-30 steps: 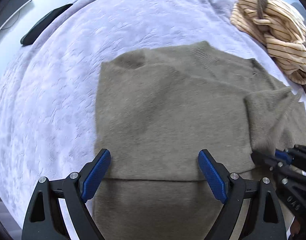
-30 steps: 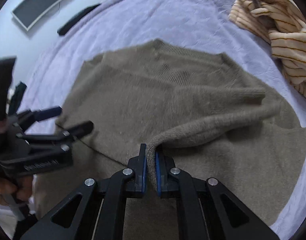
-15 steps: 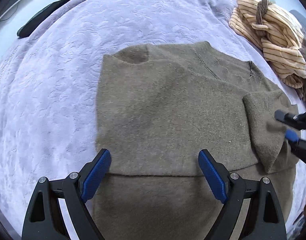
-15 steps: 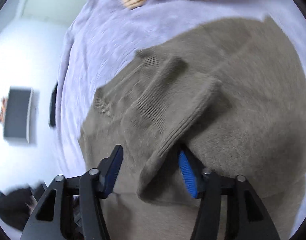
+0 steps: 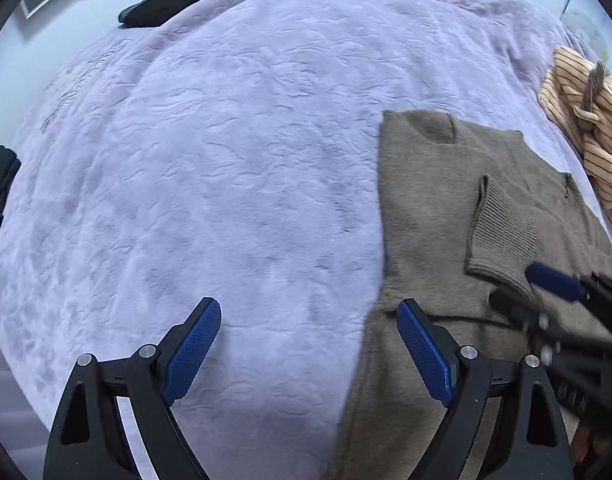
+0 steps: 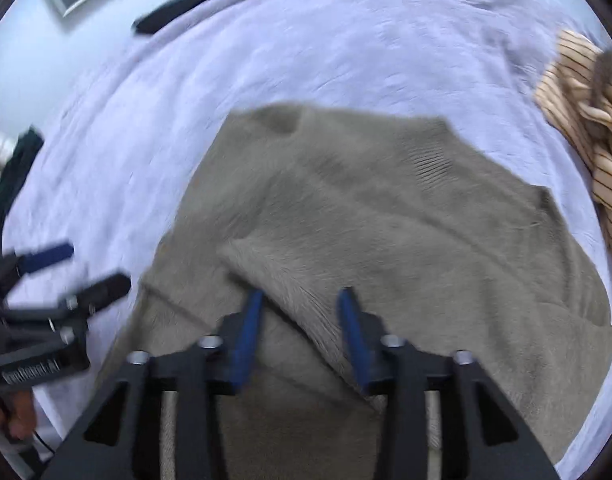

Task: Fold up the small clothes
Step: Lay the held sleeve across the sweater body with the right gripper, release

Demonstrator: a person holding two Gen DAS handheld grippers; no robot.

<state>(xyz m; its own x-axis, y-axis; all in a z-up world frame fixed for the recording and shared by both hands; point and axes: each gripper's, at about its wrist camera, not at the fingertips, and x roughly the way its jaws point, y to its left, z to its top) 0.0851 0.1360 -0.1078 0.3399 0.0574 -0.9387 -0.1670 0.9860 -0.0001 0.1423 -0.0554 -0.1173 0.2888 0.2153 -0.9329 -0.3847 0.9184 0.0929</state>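
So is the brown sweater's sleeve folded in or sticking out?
Folded in. The sleeve lies across the brown sweater, its ribbed cuff on the body, with nothing of it sticking out onto the purple blanket.

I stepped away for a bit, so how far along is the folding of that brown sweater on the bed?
Done: the brown sweater lies flat on the lilac blanket, one sleeve folded across its body. In hand: nothing is gripped; the right gripper has just been opening over that sleeve, and the left gripper is open beside the sweater. Left: the remaining folds, and the striped garment lies crumpled.
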